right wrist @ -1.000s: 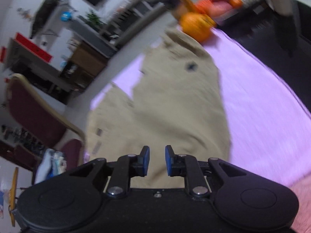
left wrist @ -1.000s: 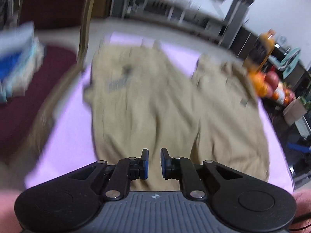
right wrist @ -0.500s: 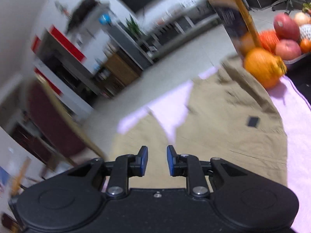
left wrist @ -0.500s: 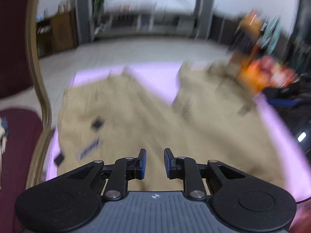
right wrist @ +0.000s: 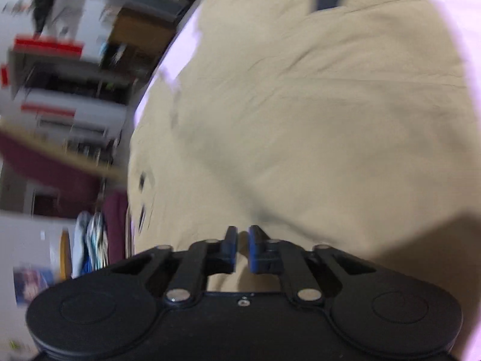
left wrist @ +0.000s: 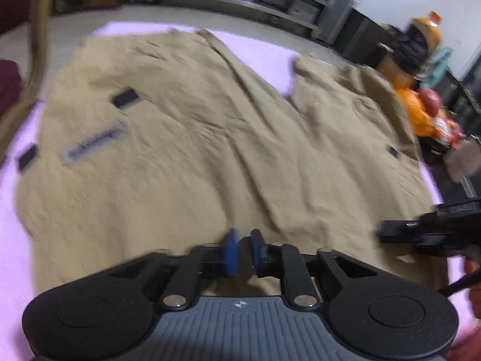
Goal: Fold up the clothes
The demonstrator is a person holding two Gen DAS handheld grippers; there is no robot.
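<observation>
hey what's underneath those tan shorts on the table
A pink cloth lies under the tan shorts, showing around their edges and between the legs. Whatever is beneath the shorts' middle is covered.

Dim indoor light, soft and even, no glare. Both fisheye views bend hard at the rims, corners black. Motion blur smears the wrinkled tan cotton garment (left wrist: 210, 138) and the grey shelving beyond; the right wrist view streaks worst along its left edge. A dark shadow (right wrist: 421, 240) falls across the cloth.
</observation>
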